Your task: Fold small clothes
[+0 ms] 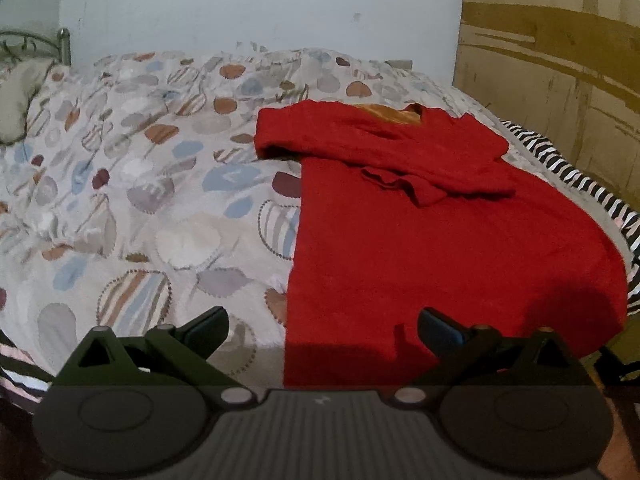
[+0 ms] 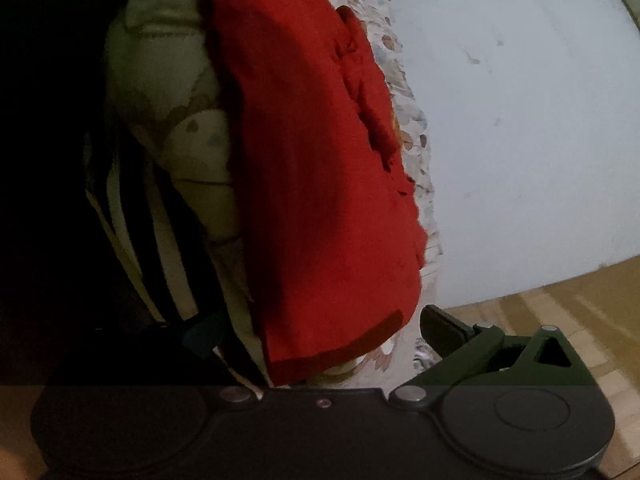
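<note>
A red garment (image 1: pixel 440 248) lies flat on the bed, folded lengthwise with a straight left edge. Both sleeves are laid over its upper part, and an orange lining shows at the neck. My left gripper (image 1: pixel 324 324) is open just above the garment's near hem, its fingers spread wide with the hem's left corner between them, untouched. In the right wrist view the picture is rolled sideways, and the same red garment (image 2: pixel 304 168) runs from top to bottom. My right gripper (image 2: pixel 320 326) stands open around a hemmed end of the cloth, pads apart from it.
The bed carries a duvet (image 1: pixel 140 184) with round patches, over a black-and-white striped sheet (image 1: pixel 560 160). A pillow (image 1: pixel 20 96) and a metal bed frame (image 1: pixel 60 44) are at far left. Behind are a white wall (image 1: pixel 260 4) and a brown panel (image 1: pixel 560 60). A light wooden floor (image 2: pixel 580 312) shows.
</note>
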Available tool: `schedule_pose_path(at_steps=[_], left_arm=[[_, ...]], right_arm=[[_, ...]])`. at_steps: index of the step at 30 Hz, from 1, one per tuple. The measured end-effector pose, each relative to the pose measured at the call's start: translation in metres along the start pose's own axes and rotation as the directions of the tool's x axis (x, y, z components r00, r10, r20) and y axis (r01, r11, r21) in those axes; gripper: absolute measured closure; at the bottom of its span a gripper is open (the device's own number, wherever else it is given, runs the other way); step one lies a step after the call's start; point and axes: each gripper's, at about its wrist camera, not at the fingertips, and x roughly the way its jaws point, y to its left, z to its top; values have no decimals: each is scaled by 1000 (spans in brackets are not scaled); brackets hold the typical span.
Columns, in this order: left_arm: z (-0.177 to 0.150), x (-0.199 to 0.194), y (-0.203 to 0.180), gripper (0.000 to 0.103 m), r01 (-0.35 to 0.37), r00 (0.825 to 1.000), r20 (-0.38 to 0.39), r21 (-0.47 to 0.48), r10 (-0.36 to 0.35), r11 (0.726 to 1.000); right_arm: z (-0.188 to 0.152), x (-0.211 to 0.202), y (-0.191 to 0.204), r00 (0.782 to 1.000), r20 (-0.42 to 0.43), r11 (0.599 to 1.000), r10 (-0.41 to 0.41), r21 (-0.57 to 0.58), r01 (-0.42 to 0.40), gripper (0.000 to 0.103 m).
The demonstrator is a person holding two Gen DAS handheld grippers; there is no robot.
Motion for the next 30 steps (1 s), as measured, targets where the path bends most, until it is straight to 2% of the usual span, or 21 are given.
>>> schedule_pose_path(at_steps=[2,4,5,7,8,10,11,14,17,20,23,24,26,28,30], left_arm=[[0,-1,1,0,0,1000,-1,-6,0,1000],[0,-2,0,0,1,1000,2,-4,-1,1000],[0,-2,-1,0,2,1000,4,0,-2,1000],[0,-3,-4,0,7,1000,10,14,-7,1000],[-1,-4,-7,0,13,1000,19,35,-14,999],[-4,-7,-18,0,26,998,47,99,-31,995],[-7,-10,-25,0,29,997,67,148,-39,989],[-16,-17,-53,1,47,991,109,302,-83,952],[-29,-21,-84,0,102,981,113,400,-159,911],[-39,-19,-112,0,146,968,123,439,-220,887],[-44,-10,-140,0,154,960,140,456,-241,877],[-45,-5,-151,0,135,962,150,464,-228,876],[-44,12,-172,0,42,976,166,491,-142,870],[-43,30,-185,0,-35,983,171,518,-64,855],[-42,43,-192,0,-83,982,187,536,-22,840]], right_arm=[[-2,1,1,999,18,999,-31,-33,32,7],[-4,0,0,999,29,997,-37,-68,38,23],[-4,-1,-1,999,31,997,-19,-79,21,27],[-6,-6,-3,999,30,994,16,-108,-12,49],[-7,-9,-4,999,34,992,33,-122,-29,55],[-7,-17,-7,998,47,989,48,-142,-41,89],[-6,-23,-8,997,55,988,47,-149,-38,96],[-5,-36,-30,993,76,992,93,-96,-85,95],[3,-39,-75,976,78,974,201,94,-208,96],[11,-38,-121,955,119,923,271,250,-294,97],[18,-27,-168,921,169,832,352,395,-390,97],[19,-22,-182,909,184,796,375,438,-417,97],[21,-15,-203,891,206,739,405,500,-452,97],[25,-8,-219,882,225,707,415,531,-468,97],[29,-4,-233,878,239,690,414,548,-474,97]])
